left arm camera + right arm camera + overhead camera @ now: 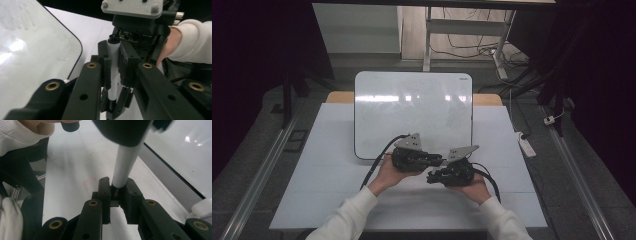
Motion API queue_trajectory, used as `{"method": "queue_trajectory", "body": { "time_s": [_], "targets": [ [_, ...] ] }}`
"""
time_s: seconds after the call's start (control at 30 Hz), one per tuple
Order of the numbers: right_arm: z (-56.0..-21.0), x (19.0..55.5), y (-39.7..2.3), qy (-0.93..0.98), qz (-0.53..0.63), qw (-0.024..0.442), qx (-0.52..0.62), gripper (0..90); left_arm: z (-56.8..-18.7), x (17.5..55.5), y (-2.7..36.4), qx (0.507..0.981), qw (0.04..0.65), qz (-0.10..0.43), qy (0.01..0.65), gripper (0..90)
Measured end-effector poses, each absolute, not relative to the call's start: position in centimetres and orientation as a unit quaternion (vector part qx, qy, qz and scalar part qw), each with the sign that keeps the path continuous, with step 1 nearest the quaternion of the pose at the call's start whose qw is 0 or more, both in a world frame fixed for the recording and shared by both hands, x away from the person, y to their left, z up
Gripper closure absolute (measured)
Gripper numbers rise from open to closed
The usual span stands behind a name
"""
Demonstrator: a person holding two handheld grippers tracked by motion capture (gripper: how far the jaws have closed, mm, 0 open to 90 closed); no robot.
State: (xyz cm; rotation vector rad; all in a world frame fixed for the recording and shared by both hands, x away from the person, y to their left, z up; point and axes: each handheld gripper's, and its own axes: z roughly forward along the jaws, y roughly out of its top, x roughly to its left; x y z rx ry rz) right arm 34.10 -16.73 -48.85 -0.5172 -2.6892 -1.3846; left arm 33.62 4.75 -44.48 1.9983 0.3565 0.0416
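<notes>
A slim white marker (113, 75) with black ends is clamped by both grippers' fingers (107, 65).

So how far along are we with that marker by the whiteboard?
Done: both grippers have closed on the white marker, left gripper on its barrel, right gripper at one end. In hand: it is held over the table, near the whiteboard. Left: probably uncapping; the board looks unmarked.
</notes>
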Motion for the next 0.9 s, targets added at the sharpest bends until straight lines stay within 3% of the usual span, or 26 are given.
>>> {"method": "queue_trajectory", "body": {
  "time_s": [0.13,0.2,0.27,0.33,0.43,0.57,0.9],
  "targets": [
    [-48.8,33.9,-16.9,-0.874,-0.452,0.020,-0.176,77.2,-44.3,33.4,4.8,0.832,0.531,0.028,0.158,81.8],
    [-48.6,33.4,-17.1,-0.866,-0.463,-0.006,-0.191,66.1,-44.2,33.2,4.9,0.827,0.534,0.043,0.171,81.9],
    [-48.3,32.4,-17.4,-0.849,-0.480,-0.059,-0.214,58.9,-44.1,33.1,5.0,0.821,0.537,0.053,0.189,81.9],
    [-48.0,30.9,-17.7,-0.829,-0.492,-0.141,-0.226,56.3,-44.3,33.1,5.0,0.814,0.538,0.066,0.209,81.9],
    [-47.6,29.2,-17.2,-0.804,-0.495,-0.216,-0.251,56.1,-44.6,33.1,4.9,0.801,0.541,0.082,0.242,81.9],
    [-47.9,28.1,-15.9,-0.785,-0.484,-0.267,-0.280,57.6,-44.7,32.9,4.5,0.786,0.550,0.094,0.267,81.9],
    [-48.0,28.5,-14.8,-0.767,-0.469,-0.323,-0.295,74.4,-44.9,32.4,3.6,0.769,0.558,0.114,0.291,81.8]
  ]
}}
